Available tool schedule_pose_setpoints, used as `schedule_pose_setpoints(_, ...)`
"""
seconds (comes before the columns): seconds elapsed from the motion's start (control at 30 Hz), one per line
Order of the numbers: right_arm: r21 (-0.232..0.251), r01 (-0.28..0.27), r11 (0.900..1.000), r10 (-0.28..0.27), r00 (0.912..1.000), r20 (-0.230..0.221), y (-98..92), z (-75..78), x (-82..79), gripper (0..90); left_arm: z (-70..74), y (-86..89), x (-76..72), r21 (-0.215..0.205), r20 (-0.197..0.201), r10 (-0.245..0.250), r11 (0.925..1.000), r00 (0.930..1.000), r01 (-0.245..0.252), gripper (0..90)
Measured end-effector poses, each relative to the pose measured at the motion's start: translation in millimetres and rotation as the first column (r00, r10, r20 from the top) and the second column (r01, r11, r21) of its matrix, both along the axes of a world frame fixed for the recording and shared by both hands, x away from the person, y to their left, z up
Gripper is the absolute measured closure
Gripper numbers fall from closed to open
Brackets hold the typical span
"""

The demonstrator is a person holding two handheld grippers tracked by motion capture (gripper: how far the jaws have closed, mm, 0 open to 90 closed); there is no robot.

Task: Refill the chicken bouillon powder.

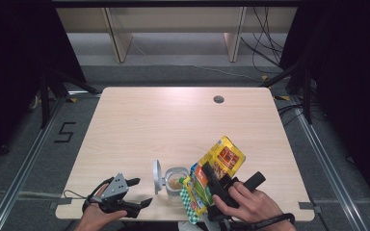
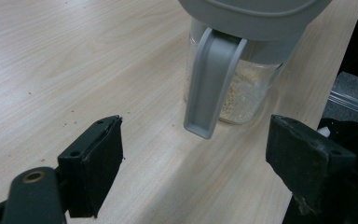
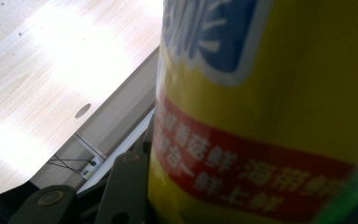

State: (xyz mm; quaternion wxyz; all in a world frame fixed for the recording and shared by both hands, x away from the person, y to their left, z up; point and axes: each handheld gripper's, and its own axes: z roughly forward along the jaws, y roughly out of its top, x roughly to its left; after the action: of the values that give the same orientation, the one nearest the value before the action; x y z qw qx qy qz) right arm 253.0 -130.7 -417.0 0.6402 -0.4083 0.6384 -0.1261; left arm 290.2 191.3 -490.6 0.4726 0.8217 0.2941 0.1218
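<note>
Near the table's [image 1: 139, 120] front edge: right gripper [image 1: 211, 179] clamps the yellow bag [image 1: 217, 166], tilted, mouth just over the open jar [image 1: 176, 182]. Left gripper [image 1: 142, 192] wide, empty, just left of the jar.

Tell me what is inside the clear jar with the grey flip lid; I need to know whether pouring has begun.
A shallow layer of pale tan granules covers the bottom of the jar. Its grey lid stands open. The latch hides part of the contents.
</note>
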Motion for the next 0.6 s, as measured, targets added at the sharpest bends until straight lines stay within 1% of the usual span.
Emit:
schedule_pose_setpoints(0.03,0.005,0.012,1.000,-0.012,0.9999,-0.003,-1.0,-0.4,-0.8,64.2,0.1,0.2,0.3,-0.003,-0.001,-0.005,1.0000,1.0000,0.005,18.3)
schedule_pose_setpoints(0.07,0.014,0.015,1.000,-0.015,0.9999,-0.005,-1.4,-0.5,-0.9,64.2,0.8,1.3,0.7,0.007,0.004,-0.002,1.0000,1.0000,0.002,18.3)
schedule_pose_setpoints(0.1,0.009,0.013,1.000,-0.013,0.9999,-0.005,-0.8,0.8,-1.6,64.3,0.8,0.8,0.5,-0.010,0.007,-0.004,0.9999,1.0000,0.005,18.3)
schedule_pose_setpoints(0.13,0.013,0.012,1.000,-0.012,0.9999,-0.003,-0.9,1.0,-1.5,64.3,1.2,1.4,1.4,-0.005,0.018,-0.013,0.9999,0.9997,0.013,18.3)
schedule_pose_setpoints(0.17,0.013,0.005,1.000,-0.005,1.0000,0.001,-0.6,1.4,-1.1,64.3,1.1,1.3,1.7,-0.010,0.021,-0.011,0.9999,0.9997,0.011,18.3)
schedule_pose_setpoints(0.2,0.015,0.009,1.000,-0.009,1.0000,0.001,-0.9,1.5,-1.4,64.3,1.0,1.4,1.7,-0.012,0.019,-0.008,0.9999,0.9998,0.008,18.3)
schedule_pose_setpoints(0.23,0.015,0.009,1.000,-0.009,1.0000,0.001,-0.9,1.5,-1.4,64.4,1.3,2.3,2.0,0.002,0.021,-0.014,0.9999,0.9997,0.014,18.3)
schedule_pose_setpoints(0.27,0.012,0.009,1.000,-0.009,1.0000,0.000,-0.7,1.4,-1.6,64.5,1.0,1.3,1.6,-0.011,0.020,-0.009,0.9999,0.9998,0.010,18.3)
schedule_pose_setpoints(0.3,0.011,0.010,1.000,-0.010,0.9999,0.000,-0.7,1.3,-1.8,64.5,1.2,1.4,1.7,-0.009,0.021,-0.011,0.9999,0.9997,0.011,18.3)
schedule_pose_setpoints(0.33,0.010,0.010,1.000,-0.010,0.9999,-0.001,-0.7,1.0,-2.0,64.5,1.8,2.0,1.7,0.004,0.025,-0.014,0.9999,0.9996,0.014,18.3)
schedule_pose_setpoints(0.43,0.006,0.010,1.000,-0.010,1.0000,-0.002,-0.2,1.1,-2.1,64.6,0.8,1.1,1.5,-0.012,0.019,-0.012,0.9999,0.9998,0.012,18.3)
schedule_pose_setpoints(0.47,0.007,0.010,1.000,-0.010,1.0000,-0.002,-0.2,1.2,-2.1,64.6,0.6,1.6,0.8,-0.004,0.003,0.000,1.0000,1.0000,0.000,18.3)
schedule_pose_setpoints(0.53,0.008,0.011,1.000,-0.011,0.9999,-0.001,-0.3,1.3,-2.3,64.6,0.3,1.4,0.6,-0.002,0.004,0.006,1.0000,1.0000,-0.006,18.3)
schedule_pose_setpoints(0.57,-0.033,0.003,0.999,-0.002,0.9998,0.022,0.9,4.2,-2.5,64.6,0.5,1.5,0.8,-0.004,0.001,0.001,1.0000,1.0000,-0.001,18.3)
schedule_pose_setpoints(0.6,-0.028,0.002,1.000,-0.002,0.9998,0.020,0.6,4.2,-2.5,64.6,0.6,0.4,0.6,-0.020,0.006,0.001,0.9998,1.0000,-0.001,18.3)
